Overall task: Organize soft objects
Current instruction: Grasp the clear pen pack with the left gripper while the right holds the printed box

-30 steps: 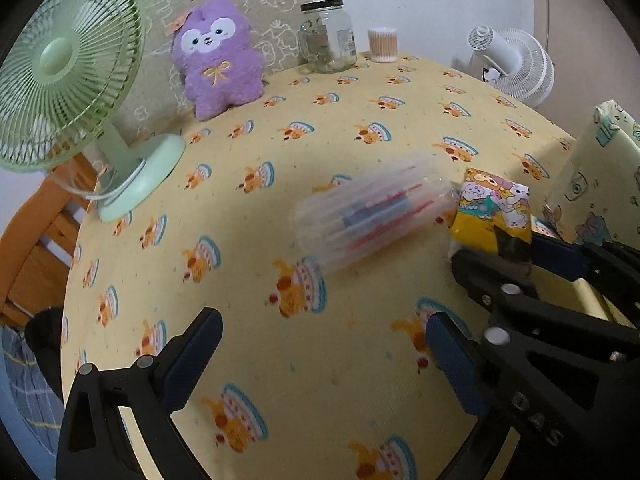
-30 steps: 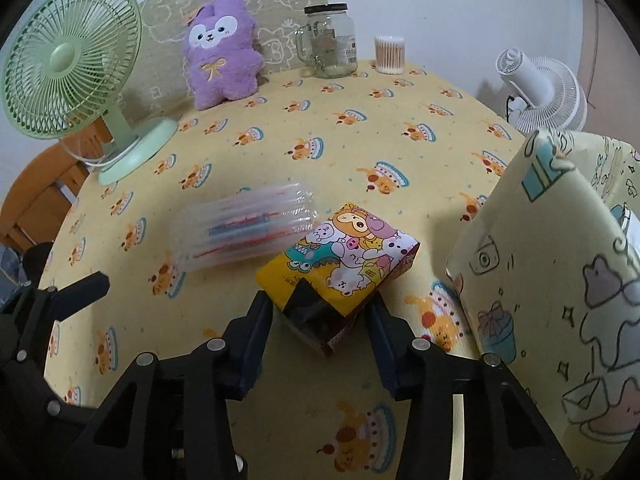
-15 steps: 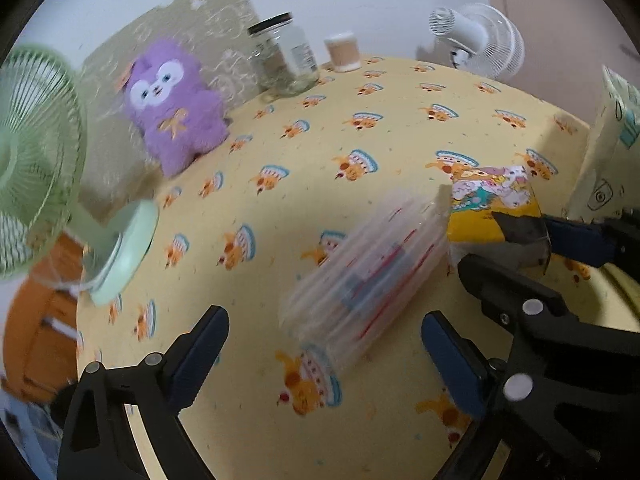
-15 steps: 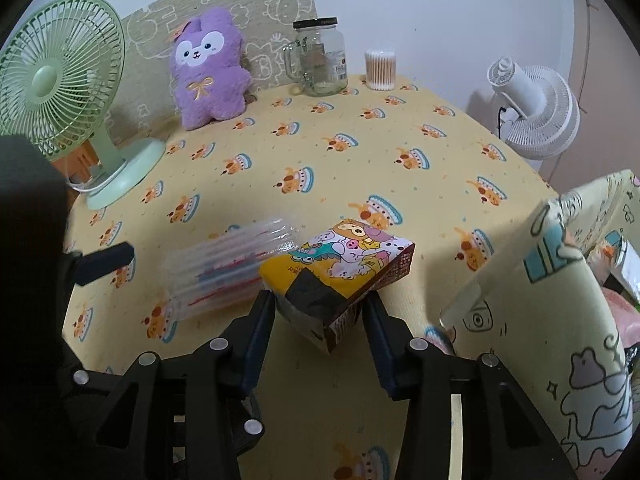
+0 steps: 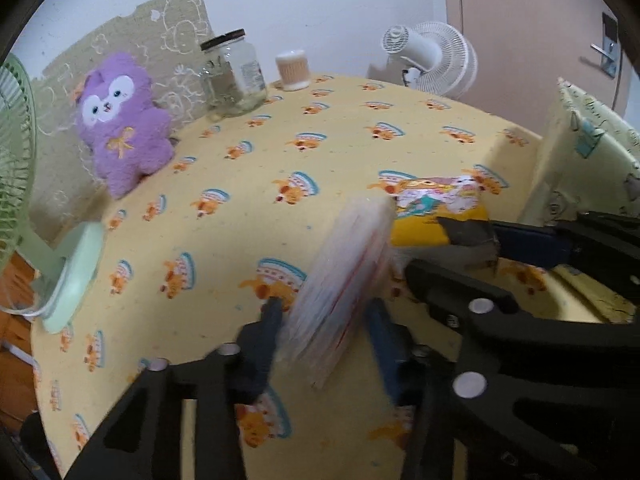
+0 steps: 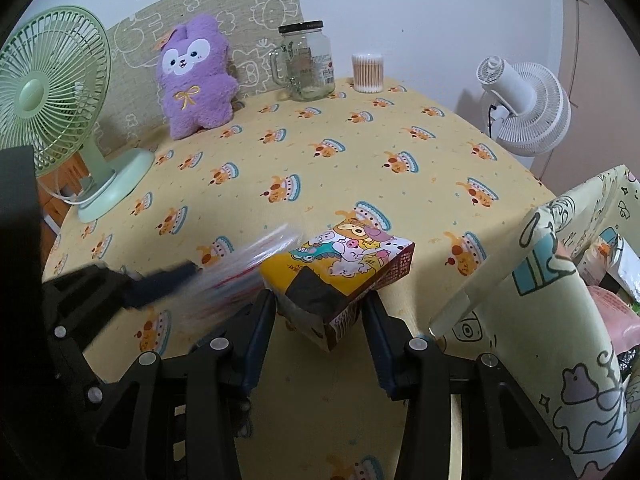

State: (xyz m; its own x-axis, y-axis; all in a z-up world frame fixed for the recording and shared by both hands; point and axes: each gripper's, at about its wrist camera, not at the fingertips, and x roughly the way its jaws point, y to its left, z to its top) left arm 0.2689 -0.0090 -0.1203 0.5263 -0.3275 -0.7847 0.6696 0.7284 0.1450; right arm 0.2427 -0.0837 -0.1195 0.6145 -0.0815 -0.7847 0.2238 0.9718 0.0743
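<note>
Both left hand-held gripper (image 5: 326,320) jaws just closed around clear packet (image 5: 344,276).

The table (image 6: 360,152) is covered by a yellow cloth printed with small cake motifs. At its far edge stand a purple plush toy (image 6: 196,80), a lidded glass jar (image 6: 310,62) and a cotton-swab container (image 6: 368,73); a green desk fan (image 6: 52,92) stands at the left edge. Nearer the front lie a clear plastic pack (image 5: 344,276) and, just beside it, a cartoon-printed packet (image 6: 340,268).
</note>
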